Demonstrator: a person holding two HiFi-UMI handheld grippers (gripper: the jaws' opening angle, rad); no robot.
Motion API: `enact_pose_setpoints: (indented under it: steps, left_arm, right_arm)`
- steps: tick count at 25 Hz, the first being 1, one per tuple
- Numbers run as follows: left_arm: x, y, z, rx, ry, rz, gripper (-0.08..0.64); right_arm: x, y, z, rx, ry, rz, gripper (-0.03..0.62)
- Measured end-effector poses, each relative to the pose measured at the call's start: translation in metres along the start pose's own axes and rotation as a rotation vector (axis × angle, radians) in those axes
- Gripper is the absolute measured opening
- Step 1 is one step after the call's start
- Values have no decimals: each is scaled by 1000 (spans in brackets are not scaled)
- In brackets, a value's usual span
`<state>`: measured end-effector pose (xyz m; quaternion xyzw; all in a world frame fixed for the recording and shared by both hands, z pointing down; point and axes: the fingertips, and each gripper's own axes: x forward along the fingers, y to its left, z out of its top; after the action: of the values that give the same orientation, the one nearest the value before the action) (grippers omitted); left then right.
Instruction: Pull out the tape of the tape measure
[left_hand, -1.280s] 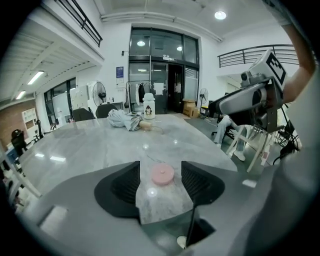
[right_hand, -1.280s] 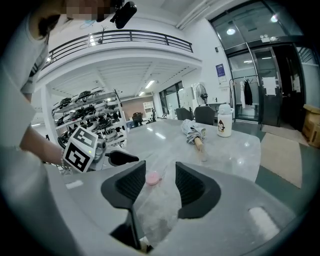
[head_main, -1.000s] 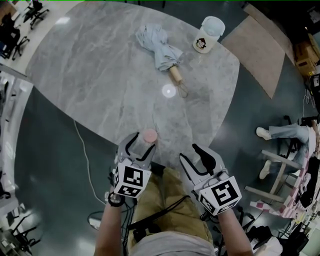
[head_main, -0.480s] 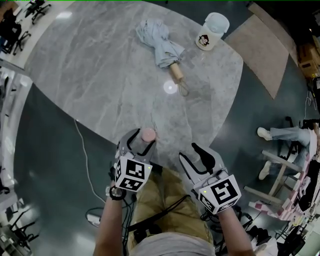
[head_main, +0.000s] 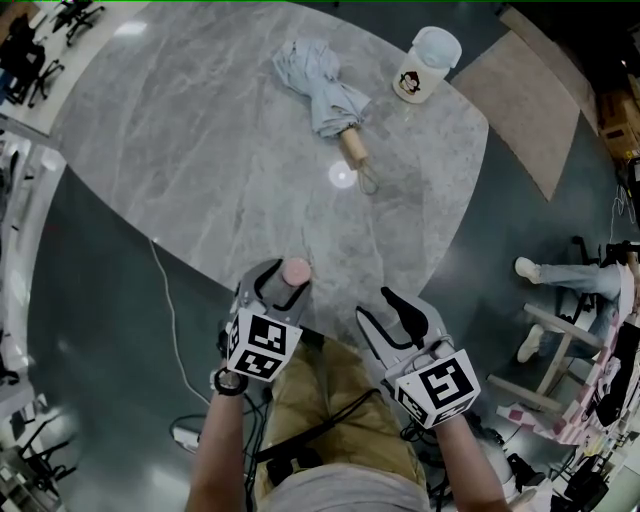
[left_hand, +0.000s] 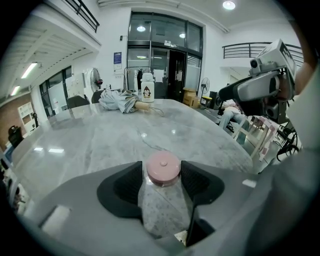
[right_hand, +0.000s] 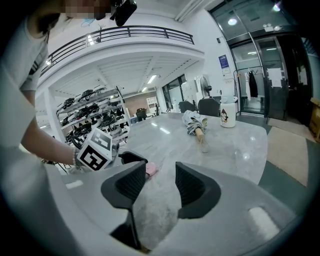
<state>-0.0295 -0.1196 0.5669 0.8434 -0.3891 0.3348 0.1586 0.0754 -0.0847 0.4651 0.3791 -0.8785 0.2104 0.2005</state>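
A small round pink tape measure (head_main: 296, 271) sits at the near edge of the grey marble table (head_main: 200, 150). My left gripper (head_main: 283, 281) is shut on it, and in the left gripper view the pink disc (left_hand: 163, 167) lies between the two dark pads, touching both. No tape shows outside the case. My right gripper (head_main: 378, 305) hovers just right of it over the table edge, open with nothing between its jaws. In the right gripper view the tape measure (right_hand: 151, 170) peeks past the left pad, beside the left gripper's marker cube (right_hand: 95, 149).
A folded pale blue umbrella (head_main: 320, 90) with a wooden handle lies at the far side of the table, and a white cup with a lid (head_main: 425, 65) stands to its right. A cable (head_main: 170, 310) runs across the floor on the left. A seated person's legs (head_main: 565, 268) are at the right.
Both grippers keep their places and the left stays closed on the tape measure. Only the head view has shifted slightly.
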Motion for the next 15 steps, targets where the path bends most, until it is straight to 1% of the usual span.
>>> enact_pose_setpoints:
  steps: [7,15]
  left_arm:
    - [0,-3,0,21,7,-17,232]
    - [-8,4,13,-1,-32,15,230]
  right_arm:
    - [0,3,1,-4,-1,4,183]
    - [2,6,5,-13,-16,16,183]
